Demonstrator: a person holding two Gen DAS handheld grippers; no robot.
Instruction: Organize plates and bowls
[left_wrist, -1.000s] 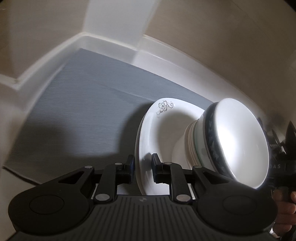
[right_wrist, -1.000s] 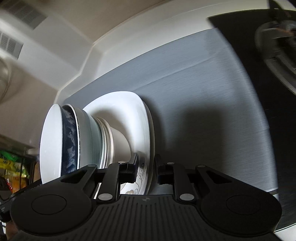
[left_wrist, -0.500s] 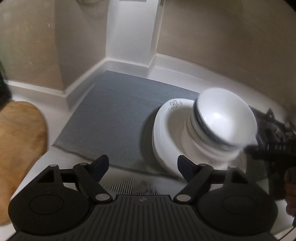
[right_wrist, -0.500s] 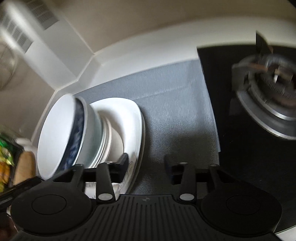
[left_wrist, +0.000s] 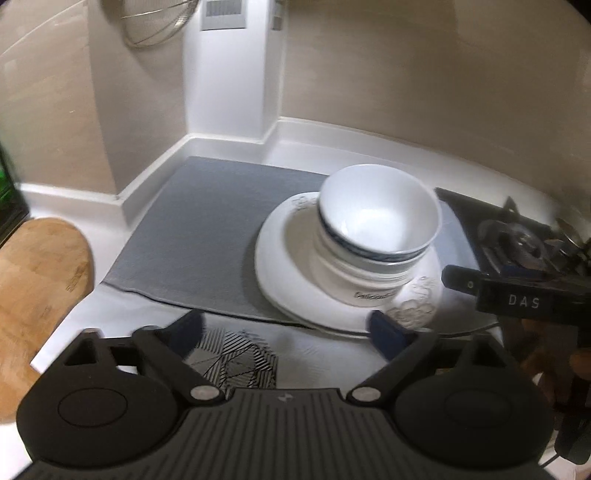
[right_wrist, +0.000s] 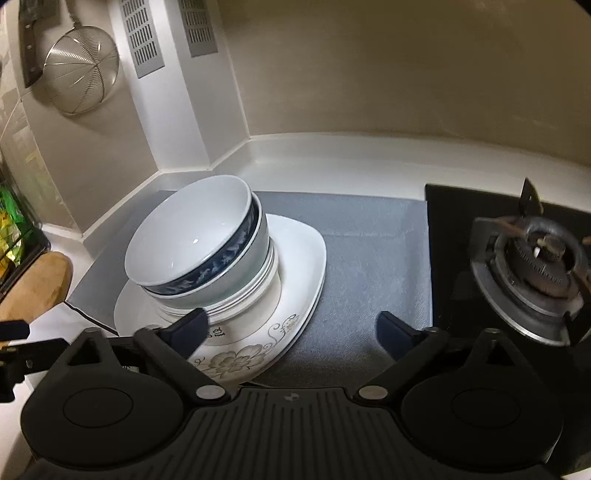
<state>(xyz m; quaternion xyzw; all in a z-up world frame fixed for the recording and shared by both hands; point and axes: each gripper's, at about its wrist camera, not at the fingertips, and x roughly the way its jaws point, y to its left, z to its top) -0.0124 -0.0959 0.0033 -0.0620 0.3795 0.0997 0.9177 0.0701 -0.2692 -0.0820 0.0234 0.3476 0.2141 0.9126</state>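
Both your grippers, L (left_wrist: 284, 330) & R (right_wrist: 291, 330), are opening wide, nothing between them. White nested ceramic bowls (right_wrist: 199, 251) on white floral plates (right_wrist: 295, 291), frame centre, lean left; risk: nudge topples stack.

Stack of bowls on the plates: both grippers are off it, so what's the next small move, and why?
Probably back both grippers clear. The bowls sit nested on the plates on the grey mat, and the left gripper and right gripper are opening with nothing between their fingers.
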